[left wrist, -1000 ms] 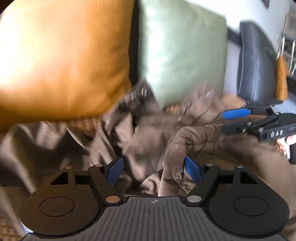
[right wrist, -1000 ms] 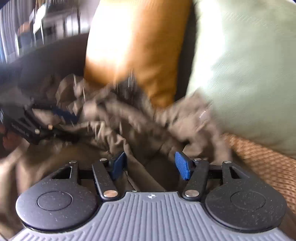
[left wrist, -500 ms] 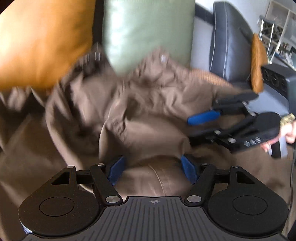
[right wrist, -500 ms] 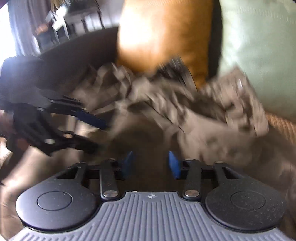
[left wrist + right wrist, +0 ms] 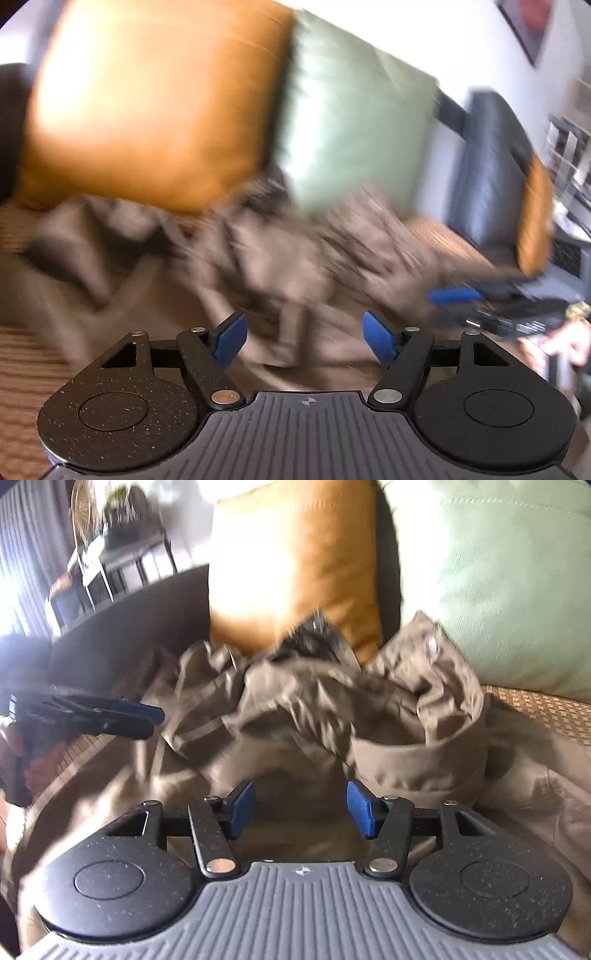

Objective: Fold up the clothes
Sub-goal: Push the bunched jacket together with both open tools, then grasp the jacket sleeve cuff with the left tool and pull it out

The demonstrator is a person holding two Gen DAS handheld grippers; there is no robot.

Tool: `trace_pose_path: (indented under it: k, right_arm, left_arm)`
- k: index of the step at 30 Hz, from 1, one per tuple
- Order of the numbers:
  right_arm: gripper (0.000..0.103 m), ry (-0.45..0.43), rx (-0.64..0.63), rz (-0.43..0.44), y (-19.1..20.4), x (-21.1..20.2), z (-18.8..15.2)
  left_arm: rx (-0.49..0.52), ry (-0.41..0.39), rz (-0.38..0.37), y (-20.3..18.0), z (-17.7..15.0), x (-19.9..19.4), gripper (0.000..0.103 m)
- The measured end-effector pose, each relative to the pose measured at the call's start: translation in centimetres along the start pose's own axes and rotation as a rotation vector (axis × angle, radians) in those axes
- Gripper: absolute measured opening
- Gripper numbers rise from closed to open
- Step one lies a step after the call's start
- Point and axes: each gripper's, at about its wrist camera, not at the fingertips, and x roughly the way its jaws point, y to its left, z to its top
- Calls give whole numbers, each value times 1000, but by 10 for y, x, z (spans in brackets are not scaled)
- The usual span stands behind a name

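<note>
A crumpled brown garment point(image 5: 295, 258) lies heaped on the woven sofa seat, its waistband and a metal button point(image 5: 432, 642) up against the cushions. My left gripper point(image 5: 304, 341) hovers just over the near folds. Its jaws are opening, and the blue pads point(image 5: 229, 338) stand apart with cloth under them but not pinched. My right gripper point(image 5: 301, 812) is low over the same garment point(image 5: 325, 709). Its jaws are also opening, with fabric behind the gap and no pad pressing on it. Each gripper appears in the other's view: the right gripper point(image 5: 458, 306) at the right, the left gripper point(image 5: 153, 722) at the left.
An orange cushion point(image 5: 147, 110) and a pale green cushion point(image 5: 351, 129) lean on the sofa back just behind the garment. The woven seat point(image 5: 554, 712) shows at the right. A dark armchair point(image 5: 487, 166) stands further right, and a person's hand point(image 5: 561, 343) holds the right gripper.
The left view has swung and rolled, so the cushions fill its top again. The fold that sat between the left pads now lies ahead of them. Both pairs of jaws stand a little wider.
</note>
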Motion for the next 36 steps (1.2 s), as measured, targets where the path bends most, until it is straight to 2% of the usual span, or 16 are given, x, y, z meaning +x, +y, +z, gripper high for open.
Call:
trace_pose_path:
  k: [6, 8, 9, 11, 13, 17, 20, 22, 24, 25, 26, 30, 36]
  right_arm:
    - [67, -25, 18, 35, 27, -15, 20]
    - [67, -21, 1, 29, 39, -12, 27]
    - [67, -18, -8, 26, 45, -11, 31]
    - [68, -5, -24, 24, 56, -6, 34]
    - [69, 10, -39, 22, 64, 0, 38]
    - [69, 45, -30, 25, 73, 14, 38]
    - [69, 66, -7, 23, 75, 24, 37]
    - [69, 77, -1, 24, 78, 28, 37]
    - [69, 87, 4, 25, 81, 33, 37]
    - [69, 93, 7, 25, 82, 35, 36]
    - [69, 98, 10, 25, 83, 37, 36]
    - [69, 101, 5, 60, 98, 41, 45]
    - [69, 84, -38, 104, 137, 49, 69]
  left_arm:
    - [-302, -86, 349, 84, -4, -53, 86]
    - [-355, -96, 526, 109, -7, -64, 86]
    - [-365, -97, 589, 120, -8, -67, 86]
    - [-354, -80, 656, 140, -12, -69, 86]
    - [-330, -39, 680, 152, -14, -63, 86]
    - [-199, 15, 717, 160, -13, -43, 87]
    - [-126, 84, 757, 168, -16, -24, 88]
    - [-104, 112, 771, 176, -19, -17, 84]
    - [-103, 106, 776, 179, -18, -23, 53]
    - [-112, 99, 766, 179, -15, -33, 39]
    - [-116, 83, 755, 176, -10, -46, 17]
    - [-124, -13, 745, 165, 8, -117, 13]
    - [-28, -168, 824, 136, 23, -233, 14]
